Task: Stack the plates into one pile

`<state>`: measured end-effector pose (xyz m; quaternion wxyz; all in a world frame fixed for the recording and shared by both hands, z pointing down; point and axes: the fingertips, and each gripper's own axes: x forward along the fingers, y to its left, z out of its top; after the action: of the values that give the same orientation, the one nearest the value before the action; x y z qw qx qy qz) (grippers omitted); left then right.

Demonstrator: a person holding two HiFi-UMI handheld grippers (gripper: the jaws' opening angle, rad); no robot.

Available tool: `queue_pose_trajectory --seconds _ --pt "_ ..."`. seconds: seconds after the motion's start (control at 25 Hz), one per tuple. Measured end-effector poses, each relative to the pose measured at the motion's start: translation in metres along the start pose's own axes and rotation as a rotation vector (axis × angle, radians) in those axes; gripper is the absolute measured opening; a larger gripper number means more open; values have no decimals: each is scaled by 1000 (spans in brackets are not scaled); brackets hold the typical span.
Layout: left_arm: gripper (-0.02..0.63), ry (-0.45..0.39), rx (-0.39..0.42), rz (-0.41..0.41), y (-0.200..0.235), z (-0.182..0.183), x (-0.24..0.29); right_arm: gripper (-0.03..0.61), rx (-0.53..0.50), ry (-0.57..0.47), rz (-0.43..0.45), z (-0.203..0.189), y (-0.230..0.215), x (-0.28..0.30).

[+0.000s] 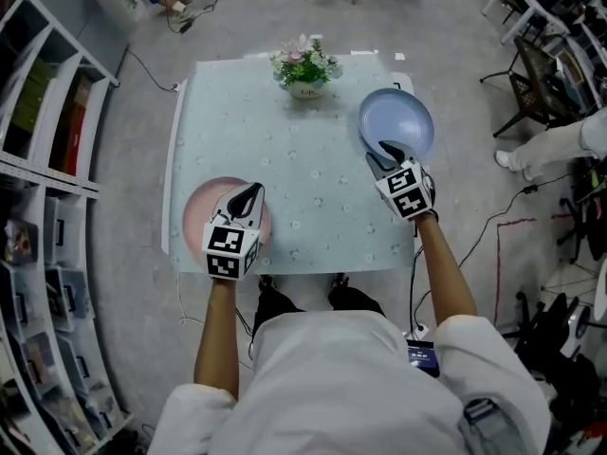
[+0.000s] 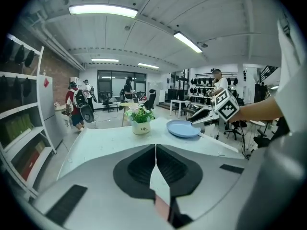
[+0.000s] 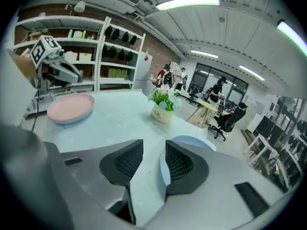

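Pink plate (image 1: 201, 212) at the near left edge of the counter (image 1: 303, 183), rim clamped in the closed left gripper (image 1: 249, 194). Blue plate (image 1: 403, 119) well apart at the far right, near rim between the parted, unpressing jaws of the right gripper (image 1: 387, 151). Potted flowers (image 1: 305, 67) at the far middle edge.

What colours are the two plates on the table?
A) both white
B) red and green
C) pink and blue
C: a pink plate sits near the front left edge of the table, and a blue plate sits apart from it on the right side.
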<state>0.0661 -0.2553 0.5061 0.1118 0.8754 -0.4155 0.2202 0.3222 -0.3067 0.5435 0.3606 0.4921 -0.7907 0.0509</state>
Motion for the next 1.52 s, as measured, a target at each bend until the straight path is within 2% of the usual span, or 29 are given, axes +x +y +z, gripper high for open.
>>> queue_pose_trajectory --seconds 0.08,0.44,0.56,0.68,0.76,0.84,1.0,1.08,1.28,1.52 --pt "21 14 -15 29 -10 -7 3 176 -68 19 41 -22 -6 24" --pt "21 50 -103 134 -42 -35 5 175 -216 64 166 -67 -19 100" --pt "21 53 -130 158 -47 -39 -2 155 -240 79 170 -76 -21 116" --pt "21 60 -123 173 -46 -44 -11 124 -252 91 168 -82 -22 124" --pt "21 56 -123 189 -40 -47 -18 94 -256 93 157 -81 -22 127" --pt "23 44 -142 213 -32 -51 -26 89 -263 102 132 -80 -23 128" --pt "21 -12 -254 200 -24 -57 -48 75 -331 128 83 -78 -15 119" --pt "21 -43 -284 202 -13 -55 -63 66 -353 129 54 -72 -8 107" --pt "21 -92 -304 244 20 -55 -103 53 -452 112 46 -49 25 66" --pt "21 -157 -282 261 53 -50 -156 60 -434 50 20 -7 79 5"
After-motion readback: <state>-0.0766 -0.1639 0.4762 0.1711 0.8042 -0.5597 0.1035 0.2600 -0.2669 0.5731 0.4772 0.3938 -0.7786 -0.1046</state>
